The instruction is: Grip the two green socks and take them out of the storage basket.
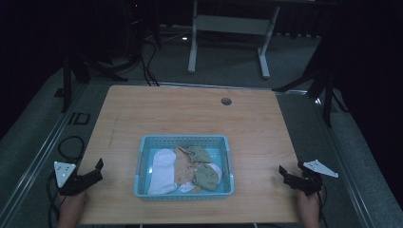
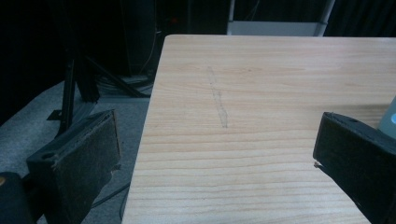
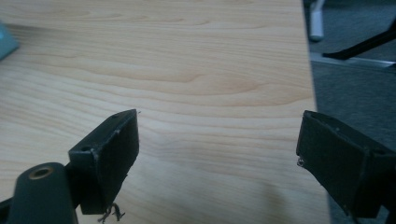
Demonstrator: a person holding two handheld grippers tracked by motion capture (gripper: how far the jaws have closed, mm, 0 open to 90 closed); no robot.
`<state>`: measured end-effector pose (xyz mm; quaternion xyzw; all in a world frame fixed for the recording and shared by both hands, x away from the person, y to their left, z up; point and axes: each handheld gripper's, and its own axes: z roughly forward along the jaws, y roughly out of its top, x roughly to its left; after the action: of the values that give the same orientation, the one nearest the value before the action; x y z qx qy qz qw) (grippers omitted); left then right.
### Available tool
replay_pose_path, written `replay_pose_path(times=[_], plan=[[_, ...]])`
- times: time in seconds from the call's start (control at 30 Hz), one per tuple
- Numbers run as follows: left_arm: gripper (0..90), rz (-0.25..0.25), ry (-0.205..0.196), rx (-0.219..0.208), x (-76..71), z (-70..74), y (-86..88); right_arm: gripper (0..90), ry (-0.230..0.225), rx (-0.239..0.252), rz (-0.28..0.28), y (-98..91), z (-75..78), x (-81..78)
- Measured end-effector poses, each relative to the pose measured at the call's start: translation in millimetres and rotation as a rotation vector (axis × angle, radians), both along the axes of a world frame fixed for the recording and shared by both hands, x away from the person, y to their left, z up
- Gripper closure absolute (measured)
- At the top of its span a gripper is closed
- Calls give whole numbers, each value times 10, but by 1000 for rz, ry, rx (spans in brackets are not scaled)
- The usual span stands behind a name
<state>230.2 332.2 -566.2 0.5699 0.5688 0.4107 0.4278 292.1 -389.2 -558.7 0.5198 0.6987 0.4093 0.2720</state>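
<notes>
My left gripper (image 1: 97, 167) rested at the near left edge of the table (image 1: 190, 114), jaws spread wide with nothing between them; in the left gripper view only bare wood lay between the pads. My right gripper (image 1: 284, 174) sat at the near right edge, jaws likewise fully apart and empty, with plain tabletop showing between them in the right gripper view.

The work items were the socks in the blue basket (image 1: 142, 156), which stood between the two grippers, to the right of my left gripper and to the left of my right one, well apart from both. Inside it lay a white sock (image 1: 162, 171) on the side nearest my left gripper, a tan sock (image 1: 182, 168) beside it, and two green socks (image 1: 204, 175) toward my right gripper, all overlapping.

Hazards I judged from this position:

1. Snagging. The socks lay tangled over one another. A grip taken where two overlapped would likely lift both, or drag a neighbour out over the rim.
2. Basket shift. The basket looked light and stood free on the wood. A jaw striking its wall on the way in, or pulling cloth caught in the lattice, could slide or tip it.
3. Shallow pinch. Soft fabric gives way under the pads. A grip on a thin fold could slip out during the lift.
4. Edge clearance. Both grippers rested close to the table edges, and the left one had a jaw hanging beyond the side. A careless start could knock a jaw against the edge
</notes>
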Motion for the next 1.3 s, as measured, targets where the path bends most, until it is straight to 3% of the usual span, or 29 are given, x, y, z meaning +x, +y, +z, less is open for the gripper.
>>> replay_pose_path(times=[0.27,0.4,0.5,0.67,0.77,0.83,0.9,1.0,1.13,1.3], plan=[[4,1,3,16,4,-2,-16,138,21,19,19,-6,-2,4],[4,1,1,15,2,-3,-15,136,58,43,72,-41,-8,19],[3,2,1,15,2,-2,-14,135,47,19,70,-30,-6,-16],[3,4,3,15,4,-2,-15,122,38,50,227,-46,-5,-52],[4,5,3,15,3,-2,-14,132,55,37,312,-41,-6,-47],[3,5,5,14,6,-2,-15,132,66,56,359,-43,12,-38],[4,6,5,14,6,-3,-14,134,58,42,390,-40,43,-36],[3,6,5,14,6,-3,-15,134,82,24,434,-32,92,-21],[3,5,6,12,6,-2,-14,128,144,-54,460,14,154,6],[3,5,6,15,6,-2,-15,125,211,-96,509,61,225,33]])
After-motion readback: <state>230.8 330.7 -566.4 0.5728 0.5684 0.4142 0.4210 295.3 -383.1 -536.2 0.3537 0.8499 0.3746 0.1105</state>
